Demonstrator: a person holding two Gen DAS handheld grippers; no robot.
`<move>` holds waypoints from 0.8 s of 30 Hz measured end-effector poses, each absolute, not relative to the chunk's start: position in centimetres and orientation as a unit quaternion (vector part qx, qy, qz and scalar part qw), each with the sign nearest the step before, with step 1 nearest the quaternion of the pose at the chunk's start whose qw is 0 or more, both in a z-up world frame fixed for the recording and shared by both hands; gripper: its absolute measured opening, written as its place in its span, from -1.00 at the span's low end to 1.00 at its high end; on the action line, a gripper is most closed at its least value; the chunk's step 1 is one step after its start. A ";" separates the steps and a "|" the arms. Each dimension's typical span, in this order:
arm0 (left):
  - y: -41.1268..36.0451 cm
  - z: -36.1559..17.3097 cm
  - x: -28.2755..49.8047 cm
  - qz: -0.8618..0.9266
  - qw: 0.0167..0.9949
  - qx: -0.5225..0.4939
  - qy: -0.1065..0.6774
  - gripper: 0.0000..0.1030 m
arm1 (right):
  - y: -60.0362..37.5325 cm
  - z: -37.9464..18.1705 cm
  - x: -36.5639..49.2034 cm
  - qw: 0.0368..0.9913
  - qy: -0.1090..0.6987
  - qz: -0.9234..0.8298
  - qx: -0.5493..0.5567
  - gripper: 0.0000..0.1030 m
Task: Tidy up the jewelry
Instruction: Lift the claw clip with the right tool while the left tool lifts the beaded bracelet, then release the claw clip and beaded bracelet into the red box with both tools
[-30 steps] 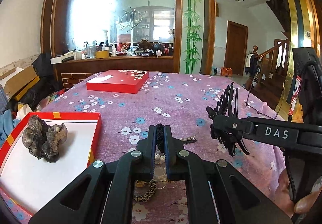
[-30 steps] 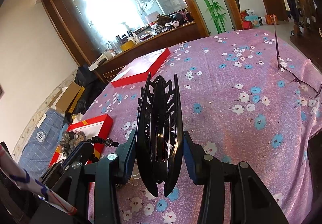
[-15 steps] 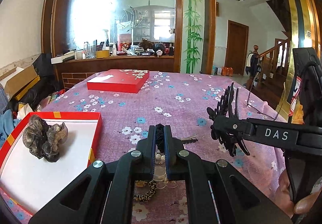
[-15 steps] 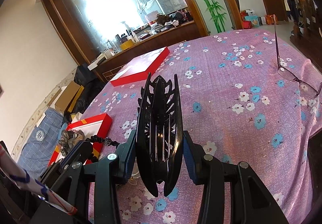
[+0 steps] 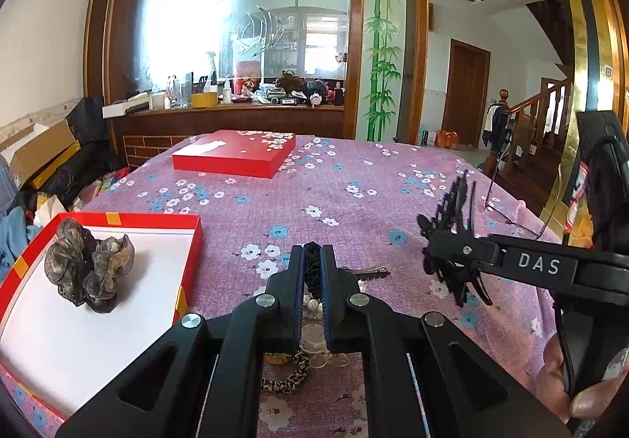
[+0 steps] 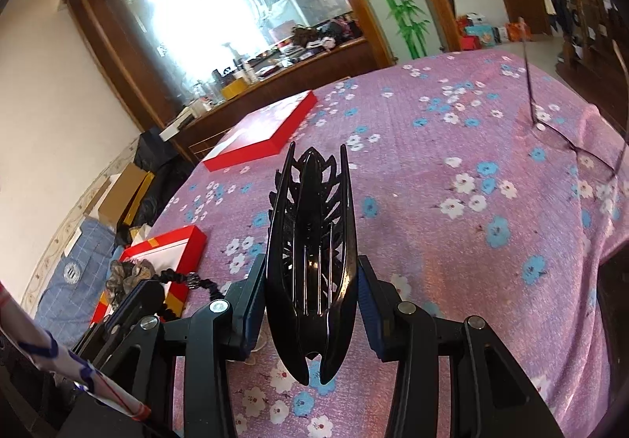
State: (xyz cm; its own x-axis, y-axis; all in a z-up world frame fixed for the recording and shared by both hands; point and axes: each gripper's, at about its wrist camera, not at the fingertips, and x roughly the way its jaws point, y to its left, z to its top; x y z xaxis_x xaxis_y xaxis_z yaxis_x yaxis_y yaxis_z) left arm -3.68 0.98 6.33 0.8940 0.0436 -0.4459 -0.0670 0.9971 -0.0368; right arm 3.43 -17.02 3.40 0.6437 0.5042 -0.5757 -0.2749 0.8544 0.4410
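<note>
My left gripper [image 5: 312, 261] is shut on a black beaded hair tie [image 5: 312, 265], held just above a small pile of pearls and a leopard-print band [image 5: 289, 379] on the purple floral cloth. The hair tie also shows in the right wrist view [image 6: 184, 278]. My right gripper [image 6: 310, 288] is shut on a large black claw hair clip [image 6: 312, 241], held above the cloth; it also shows in the left wrist view [image 5: 452, 241]. An open red box [image 5: 188, 237] with a white base holds a brown scrunchie [image 5: 86, 265] at the left.
A closed red box lid [image 5: 236, 159] lies at the far side of the table. A pair of glasses [image 6: 570, 139] lies near the right edge. A thin hair pin [image 5: 369, 271] lies just right of my left gripper. Cardboard boxes and bags sit beyond the left edge.
</note>
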 end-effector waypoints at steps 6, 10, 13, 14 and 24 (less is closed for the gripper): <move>1.9 7.7 -5.9 0.010 0.972 -0.038 0.231 -0.87 | -17.3 4.6 -0.1 0.891 0.354 0.226 0.173 -0.10; 3.4 8.8 -7.8 0.009 0.973 -0.050 0.225 -0.86 | -16.2 5.5 -2.0 0.887 0.356 0.243 0.166 -0.10; 4.9 9.7 -9.1 0.015 0.974 -0.058 0.220 -0.86 | -14.6 6.1 -2.9 0.884 0.357 0.257 0.156 -0.09; 5.6 9.9 -9.6 0.017 0.974 -0.062 0.219 -0.86 | -14.0 6.3 -3.3 0.883 0.357 0.264 0.153 -0.09; 13.9 10.9 -13.2 0.075 0.969 -0.104 0.211 -0.86 | -7.3 7.4 -6.3 0.862 0.367 0.334 0.108 -0.09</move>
